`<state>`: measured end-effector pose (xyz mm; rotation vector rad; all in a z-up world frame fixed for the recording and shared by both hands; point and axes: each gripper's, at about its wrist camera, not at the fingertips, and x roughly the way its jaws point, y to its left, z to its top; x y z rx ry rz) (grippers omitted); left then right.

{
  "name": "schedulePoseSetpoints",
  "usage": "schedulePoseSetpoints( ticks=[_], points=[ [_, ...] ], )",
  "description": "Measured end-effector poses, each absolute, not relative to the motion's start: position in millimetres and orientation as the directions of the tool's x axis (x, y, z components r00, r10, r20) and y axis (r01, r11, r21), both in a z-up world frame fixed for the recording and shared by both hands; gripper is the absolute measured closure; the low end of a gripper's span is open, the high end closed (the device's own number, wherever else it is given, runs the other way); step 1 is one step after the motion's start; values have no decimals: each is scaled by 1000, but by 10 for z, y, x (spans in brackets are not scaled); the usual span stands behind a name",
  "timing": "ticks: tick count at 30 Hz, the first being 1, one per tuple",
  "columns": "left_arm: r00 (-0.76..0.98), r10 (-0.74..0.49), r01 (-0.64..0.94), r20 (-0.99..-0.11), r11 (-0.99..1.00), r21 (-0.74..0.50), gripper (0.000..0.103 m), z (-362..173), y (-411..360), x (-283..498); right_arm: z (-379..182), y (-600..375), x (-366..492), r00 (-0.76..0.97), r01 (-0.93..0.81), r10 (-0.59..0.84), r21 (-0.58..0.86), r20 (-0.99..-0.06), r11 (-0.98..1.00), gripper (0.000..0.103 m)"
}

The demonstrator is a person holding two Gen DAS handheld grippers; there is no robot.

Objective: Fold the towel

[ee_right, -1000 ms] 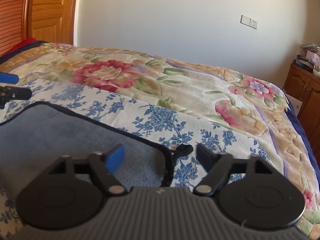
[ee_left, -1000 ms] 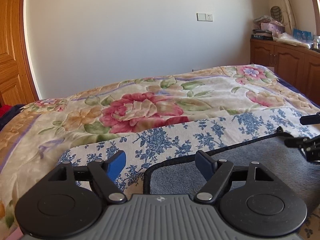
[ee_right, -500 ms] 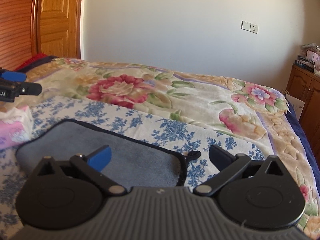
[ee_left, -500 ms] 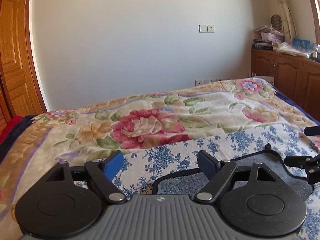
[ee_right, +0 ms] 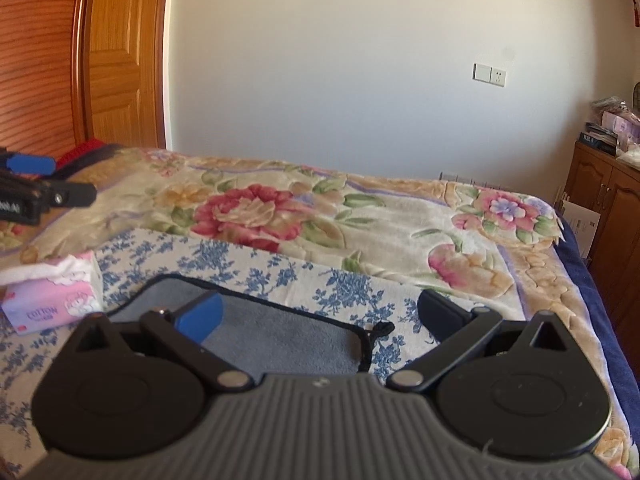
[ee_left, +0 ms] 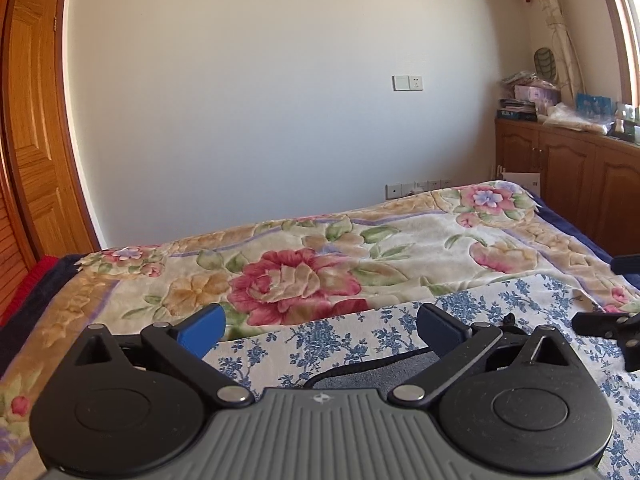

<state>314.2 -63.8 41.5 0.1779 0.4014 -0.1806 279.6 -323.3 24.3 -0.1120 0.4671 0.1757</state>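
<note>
A grey terry towel with a dark bound edge (ee_right: 280,338) lies flat on a white cloth printed with blue flowers (ee_right: 344,288), which is spread over a cream bed blanket patterned with large red and pink blooms (ee_right: 256,212). In the right wrist view the towel sits just ahead of the right gripper (ee_right: 320,314), whose blue-padded and black fingers stand wide apart with nothing between them; they hang above the towel without touching it. A small dark loop at the towel's far right corner (ee_right: 380,328) rests on the flowered cloth. To the left of the towel lies a pink and white soft pack of cotton tissues (ee_right: 56,292). In the left wrist view the left gripper (ee_left: 322,326) is above the flowered cloth, its jaws opening with nothing between them, and only a strip of the towel (ee_left: 384,372) shows just past its body. Each gripper appears at the edge of the other's view. Behind the bed are a plain pale wall (ee_left: 280,100), a wooden door (ee_left: 36,140) on the left and a wooden cabinet (ee_left: 568,184) on the right.
</note>
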Motion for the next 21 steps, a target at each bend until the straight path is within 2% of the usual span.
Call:
schedulePoseSetpoints(
  ticks=[12, 21],
  points=[
    [905, -115, 196, -409, 967, 162, 0, 501, -646, 2919, 438, -3253, 2554, 890, -193, 147, -64, -431, 979, 0],
    [906, -125, 191, -404, 973, 129, 0, 653, -657, 2626, 586, -3215, 2342, 899, -188, 143, -70, -414, 980, 0]
  ],
)
